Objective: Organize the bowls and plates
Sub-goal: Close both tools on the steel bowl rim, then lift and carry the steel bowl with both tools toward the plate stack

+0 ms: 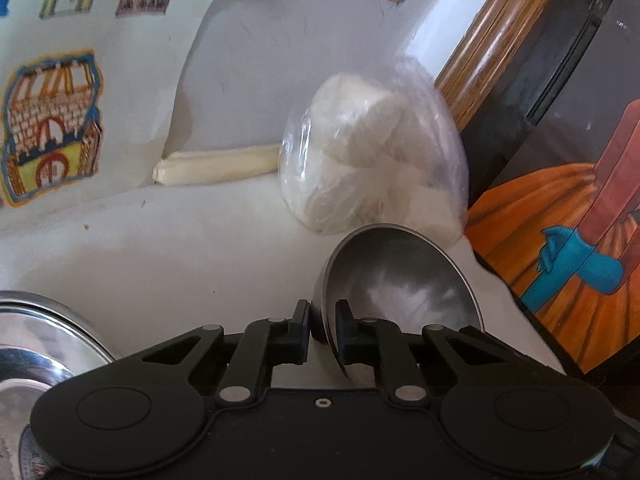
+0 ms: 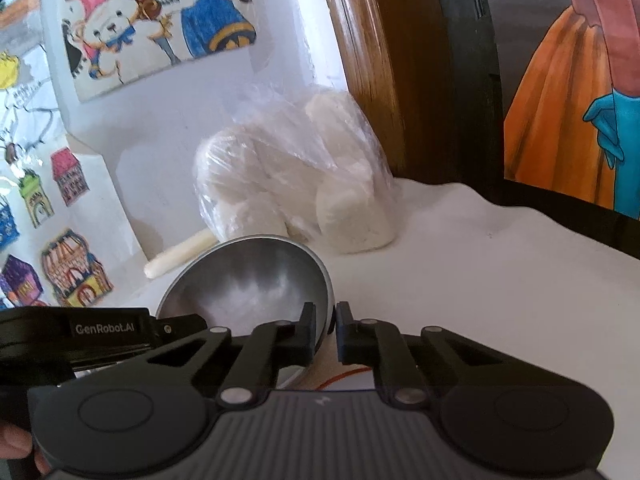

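Note:
A small steel bowl [image 1: 400, 280] is held over the white table, tilted. My left gripper [image 1: 323, 330] is shut on the bowl's left rim, one finger inside and one outside. In the right wrist view the same bowl [image 2: 248, 276] shows, and my right gripper [image 2: 325, 330] is shut on its right rim. The left gripper's body [image 2: 100, 332] shows at the bowl's left side. A steel plate [image 1: 44, 344] lies at the lower left of the left wrist view, partly hidden by the gripper.
A clear plastic bag of white lumps [image 1: 372, 160] sits at the back against the wall, with a white roll [image 1: 216, 166] beside it. A framed painting [image 1: 568, 240] leans at the right. Drawings [image 2: 156, 20] hang on the wall. An orange wire [image 2: 340, 378] lies under the right gripper.

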`<state>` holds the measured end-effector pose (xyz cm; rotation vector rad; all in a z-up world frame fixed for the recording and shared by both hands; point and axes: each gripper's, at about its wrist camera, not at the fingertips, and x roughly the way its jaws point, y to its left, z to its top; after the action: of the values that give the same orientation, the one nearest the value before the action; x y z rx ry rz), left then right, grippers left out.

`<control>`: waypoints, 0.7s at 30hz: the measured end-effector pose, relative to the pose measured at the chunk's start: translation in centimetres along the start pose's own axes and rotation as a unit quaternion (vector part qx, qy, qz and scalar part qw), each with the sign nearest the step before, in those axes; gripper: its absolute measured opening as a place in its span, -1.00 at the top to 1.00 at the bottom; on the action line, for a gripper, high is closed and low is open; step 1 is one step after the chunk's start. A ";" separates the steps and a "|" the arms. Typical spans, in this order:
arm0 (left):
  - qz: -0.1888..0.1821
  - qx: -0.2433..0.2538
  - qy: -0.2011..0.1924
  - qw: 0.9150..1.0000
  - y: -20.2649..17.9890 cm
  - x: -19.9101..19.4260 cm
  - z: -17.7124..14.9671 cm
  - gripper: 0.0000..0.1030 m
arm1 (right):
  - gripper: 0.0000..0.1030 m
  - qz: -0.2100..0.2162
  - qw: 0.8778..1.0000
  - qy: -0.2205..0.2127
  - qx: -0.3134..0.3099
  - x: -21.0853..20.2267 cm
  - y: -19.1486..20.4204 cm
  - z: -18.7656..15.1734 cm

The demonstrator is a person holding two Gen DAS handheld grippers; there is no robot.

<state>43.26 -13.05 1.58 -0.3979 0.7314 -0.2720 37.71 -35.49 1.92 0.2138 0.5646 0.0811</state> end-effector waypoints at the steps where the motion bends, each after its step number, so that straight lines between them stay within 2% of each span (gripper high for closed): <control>1: -0.002 -0.001 -0.006 1.000 -0.1 -0.5 0.1 0.74 | 0.78 0.003 1.000 -0.005 0.002 -0.4 0.1 0.1; 12: -0.041 0.002 -0.081 0.996 -0.3 -8.6 0.4 0.74 | 0.77 0.054 0.997 -0.061 0.006 -6.5 1.6 0.1; 21: -0.062 -0.013 -0.107 0.992 0.9 -14.3 -1.5 0.74 | 0.77 0.086 0.993 -0.083 -0.005 -11.5 3.7 -1.4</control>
<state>32.10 -7.30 8.59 -0.4896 0.5006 -0.3322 27.20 -33.15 7.57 0.2572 0.3784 0.2318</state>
